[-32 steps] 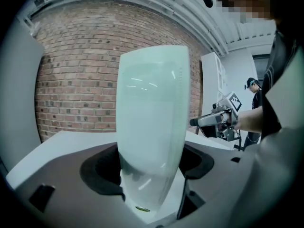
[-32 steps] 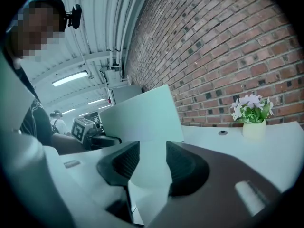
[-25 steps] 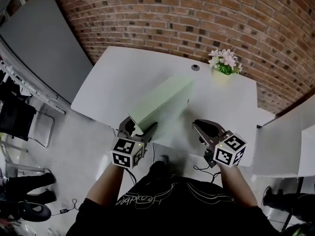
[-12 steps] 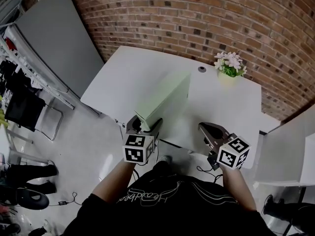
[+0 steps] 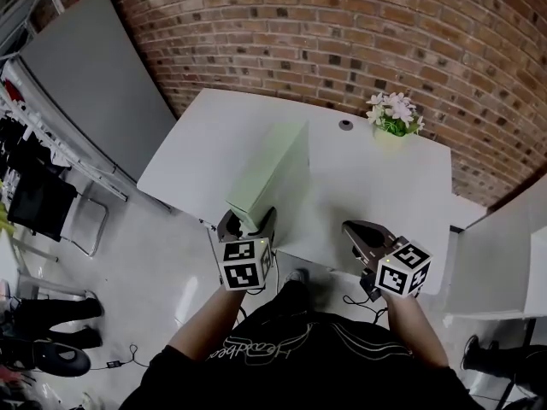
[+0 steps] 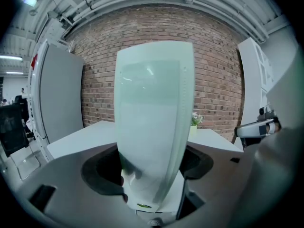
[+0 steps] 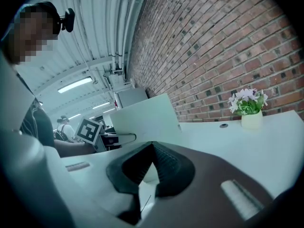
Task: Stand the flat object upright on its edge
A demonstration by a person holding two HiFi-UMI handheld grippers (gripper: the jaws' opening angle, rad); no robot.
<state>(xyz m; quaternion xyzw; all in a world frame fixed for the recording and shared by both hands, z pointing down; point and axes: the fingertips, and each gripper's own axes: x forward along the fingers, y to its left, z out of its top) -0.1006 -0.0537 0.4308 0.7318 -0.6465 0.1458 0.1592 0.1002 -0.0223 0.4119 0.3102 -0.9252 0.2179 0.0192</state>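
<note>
The flat object is a pale green box [image 5: 272, 178] on the white table [image 5: 376, 186]. It rests on one long edge, its broad face steep and facing left. My left gripper [image 5: 248, 222] is shut on the box's near end at the table's front edge. In the left gripper view the box [image 6: 154, 127] fills the gap between both pads and rises straight ahead. My right gripper [image 5: 355, 233] hovers at the front edge to the right, apart from the box, shut and empty. The right gripper view shows its jaws [image 7: 151, 148] closed together with the box [image 7: 142, 120] off to the left.
A small pot of pink and white flowers [image 5: 389, 114] stands at the table's far right, with a round cable grommet [image 5: 345, 125] beside it. A brick wall runs behind the table. A grey panel [image 5: 94, 84] leans at the left, and a white partition [image 5: 504, 254] stands at the right.
The box has swung from leaning to the right to a steeper, near-upright stand, with my left gripper still on its near end. My right gripper's jaws have closed.
</note>
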